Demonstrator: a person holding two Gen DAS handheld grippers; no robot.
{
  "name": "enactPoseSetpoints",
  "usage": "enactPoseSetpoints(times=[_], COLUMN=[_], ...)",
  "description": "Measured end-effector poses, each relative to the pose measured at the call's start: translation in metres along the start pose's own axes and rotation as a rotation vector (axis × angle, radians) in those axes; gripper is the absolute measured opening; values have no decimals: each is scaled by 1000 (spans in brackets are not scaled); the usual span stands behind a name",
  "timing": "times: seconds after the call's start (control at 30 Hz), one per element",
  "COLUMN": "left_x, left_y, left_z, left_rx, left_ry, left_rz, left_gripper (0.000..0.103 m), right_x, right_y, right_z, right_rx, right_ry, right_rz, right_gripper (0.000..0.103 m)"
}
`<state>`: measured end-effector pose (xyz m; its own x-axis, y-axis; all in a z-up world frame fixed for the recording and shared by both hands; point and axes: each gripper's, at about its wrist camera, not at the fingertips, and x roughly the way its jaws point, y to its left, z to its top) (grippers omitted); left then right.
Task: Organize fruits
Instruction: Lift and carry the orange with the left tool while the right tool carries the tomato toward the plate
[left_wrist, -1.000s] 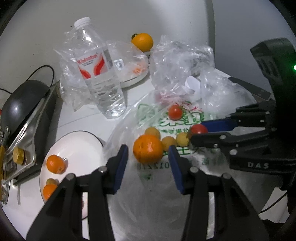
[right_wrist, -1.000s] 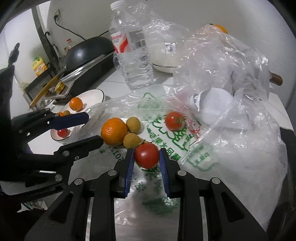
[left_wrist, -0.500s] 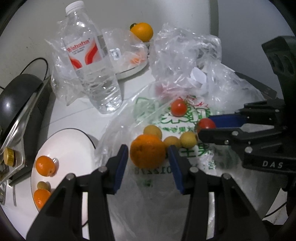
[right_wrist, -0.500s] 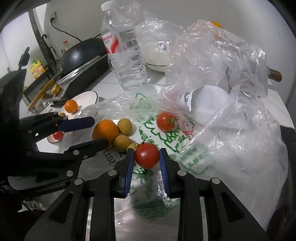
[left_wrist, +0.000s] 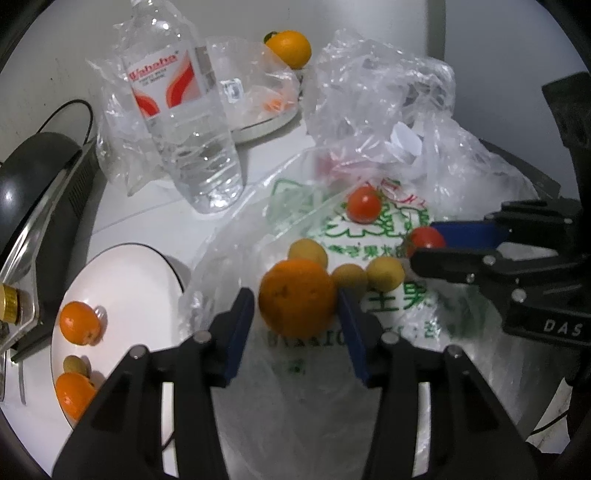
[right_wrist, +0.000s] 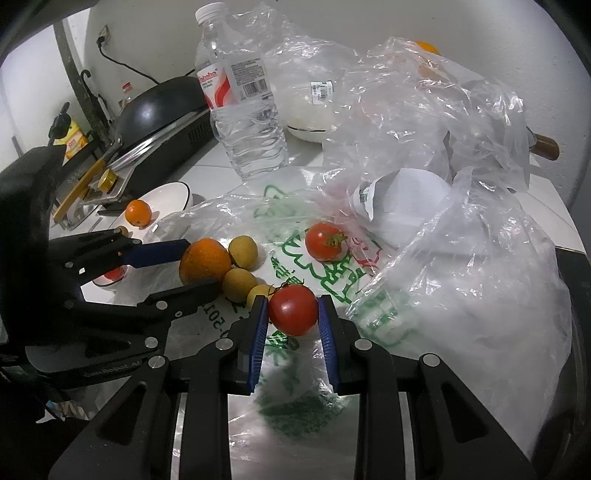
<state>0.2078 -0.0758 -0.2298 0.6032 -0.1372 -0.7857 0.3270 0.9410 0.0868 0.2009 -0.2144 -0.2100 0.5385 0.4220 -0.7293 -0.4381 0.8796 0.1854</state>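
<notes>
Blue-padded fingers of the left gripper (left_wrist: 297, 314) stand wide around a big orange (left_wrist: 297, 295) at centre frame; the right pad touches it, the left shows a gap. It lies on a printed plastic bag (left_wrist: 369, 258) beside three small yellow fruits (left_wrist: 384, 273). In the right wrist view, the right gripper (right_wrist: 291, 325) is closed narrowly on a red tomato (right_wrist: 293, 309) at lower centre. A white plate (left_wrist: 122, 277) at left holds two small oranges (left_wrist: 79, 323).
</notes>
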Motion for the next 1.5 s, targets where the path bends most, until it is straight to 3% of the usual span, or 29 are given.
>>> enactPoseSetpoints(times=[0.43, 1.5], left_x=[-6, -74], left_y=[-2, -4], left_z=[-4, -18], left_rx=[6, 6], left_ry=[-26, -146], left_rz=[-15, -13], left_gripper=[45, 45], right_x=[-4, -39], right_y=[4, 46], right_z=[1, -3], right_rx=[-8, -62], right_ry=[-6, -57], right_rz=[-11, -35], right_gripper=[29, 29])
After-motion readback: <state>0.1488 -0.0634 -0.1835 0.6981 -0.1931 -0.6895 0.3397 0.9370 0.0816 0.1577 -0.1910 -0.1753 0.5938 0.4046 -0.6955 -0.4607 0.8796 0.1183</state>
